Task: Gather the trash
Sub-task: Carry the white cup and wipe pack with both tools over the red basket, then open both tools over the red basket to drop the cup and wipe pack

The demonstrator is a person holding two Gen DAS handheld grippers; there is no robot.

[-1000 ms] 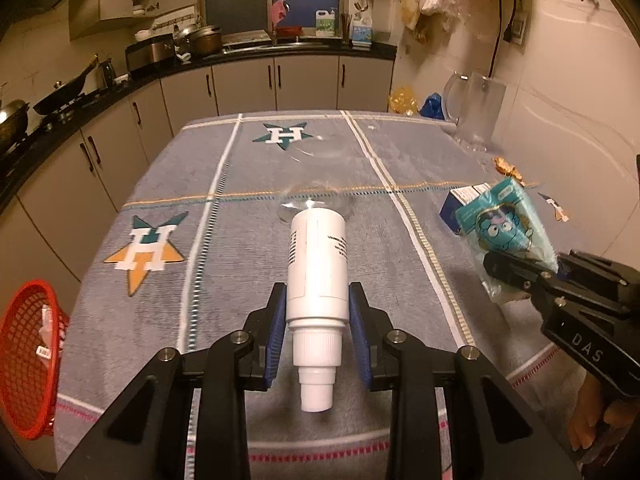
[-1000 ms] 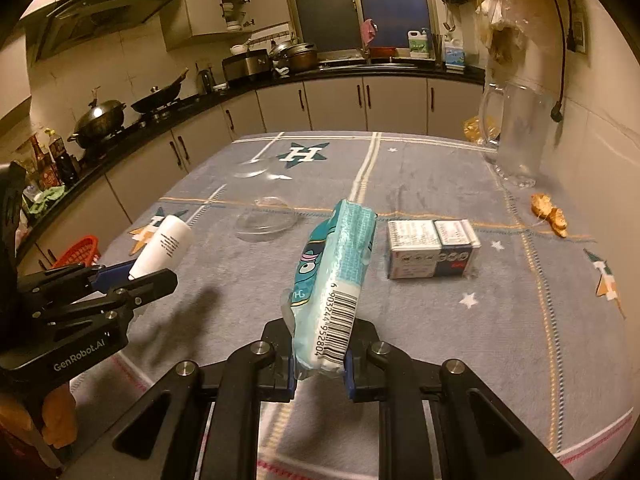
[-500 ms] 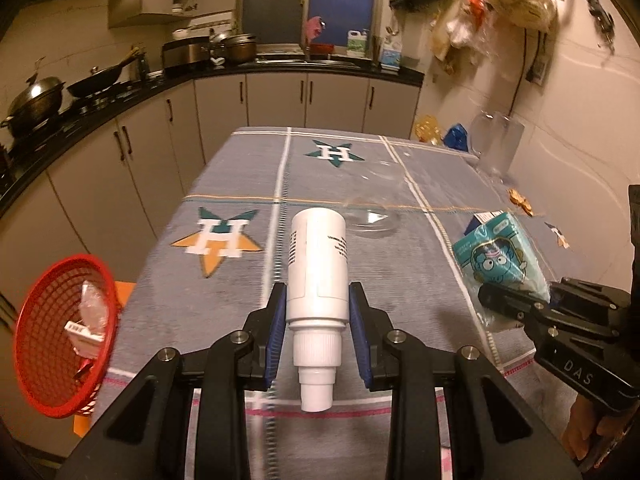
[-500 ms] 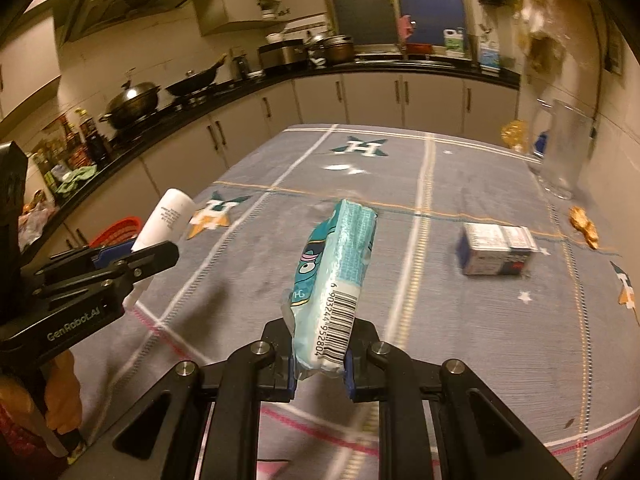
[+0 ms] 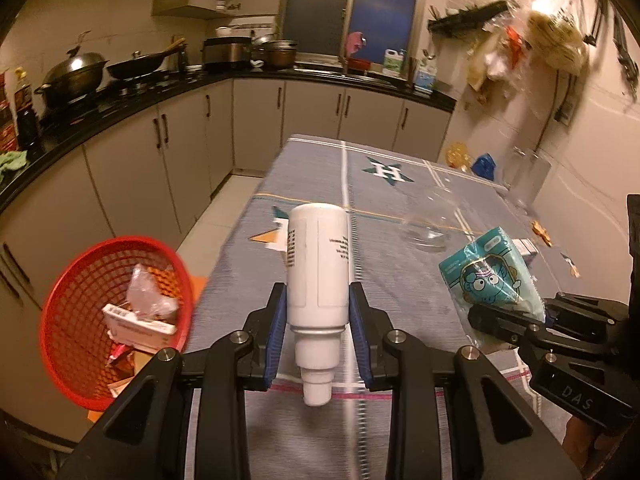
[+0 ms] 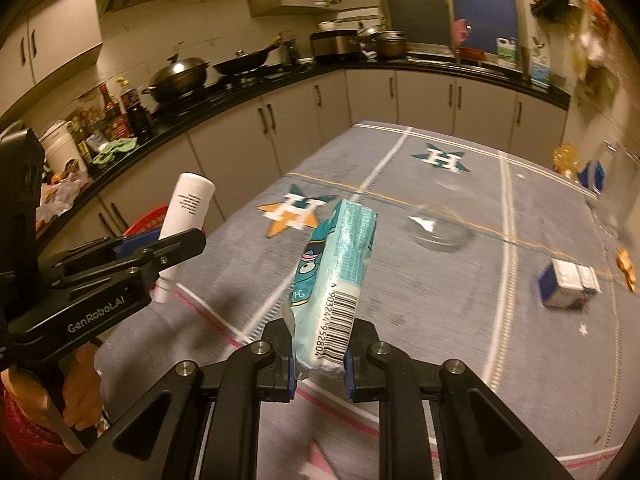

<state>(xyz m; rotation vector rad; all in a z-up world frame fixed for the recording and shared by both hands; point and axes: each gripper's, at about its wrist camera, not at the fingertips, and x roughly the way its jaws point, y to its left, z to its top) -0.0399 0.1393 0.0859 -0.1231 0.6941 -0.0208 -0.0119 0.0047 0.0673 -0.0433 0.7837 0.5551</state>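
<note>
My left gripper is shut on a white plastic bottle, its neck pointing back toward the camera; the same bottle shows at the left of the right wrist view. My right gripper is shut on a teal tissue pack with a cartoon face and a barcode; the pack shows at the right of the left wrist view. A red mesh basket with wrappers and a small box inside stands on the floor left of the table, below and left of the bottle.
On the grey cloth-covered table lie a clear plastic lid, a small carton and an orange scrap. A glass jug stands at the far right edge. Kitchen cabinets run along the left and back.
Both grippers have pulled back and swung left with their loads. The table has slid right in view and the red basket has come nearer, showing its contents.
</note>
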